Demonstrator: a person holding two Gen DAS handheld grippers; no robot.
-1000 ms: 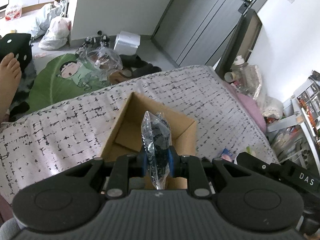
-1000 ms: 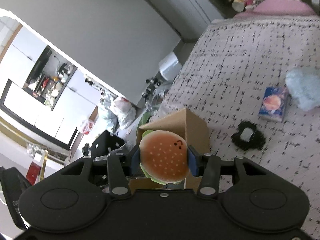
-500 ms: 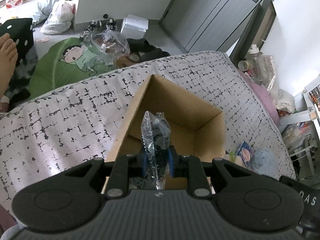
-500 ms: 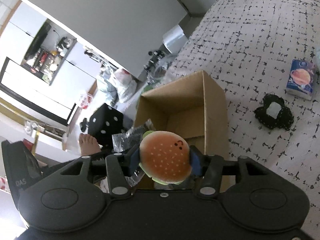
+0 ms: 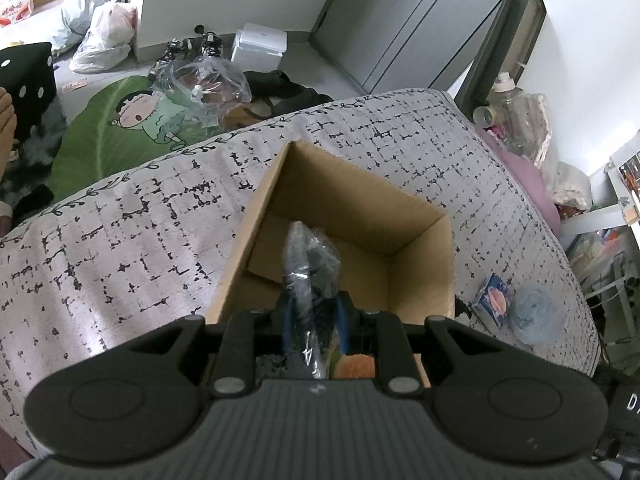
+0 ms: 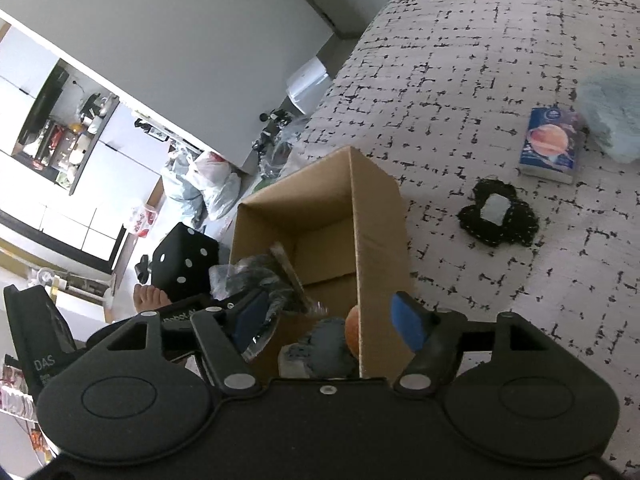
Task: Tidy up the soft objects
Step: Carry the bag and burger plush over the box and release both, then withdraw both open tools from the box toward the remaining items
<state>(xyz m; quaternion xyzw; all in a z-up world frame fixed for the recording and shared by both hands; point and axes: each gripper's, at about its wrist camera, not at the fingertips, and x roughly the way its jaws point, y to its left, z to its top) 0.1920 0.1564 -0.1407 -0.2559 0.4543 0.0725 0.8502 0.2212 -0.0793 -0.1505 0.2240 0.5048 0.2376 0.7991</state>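
Soft dark item in a crinkly clear bag [image 5: 310, 268] sits clamped in the left gripper [image 5: 312, 312] over the open brown cardboard box [image 5: 416, 256]; release it toward 12 o'clock, low. Right gripper [image 6: 332, 312] fingers are spread, empty.

Left wrist view: looking steeply down from close above the near rim of the cardboard box [image 5: 420, 248] on the patterned bedspread [image 5: 120, 248], facing the far door. Right wrist view: also close above that box [image 6: 376, 216], tilted, facing left toward the kitchen shelves. Shared by both: box, bedspread, small blue packet [image 5: 493, 299] [image 6: 550, 145] to the right
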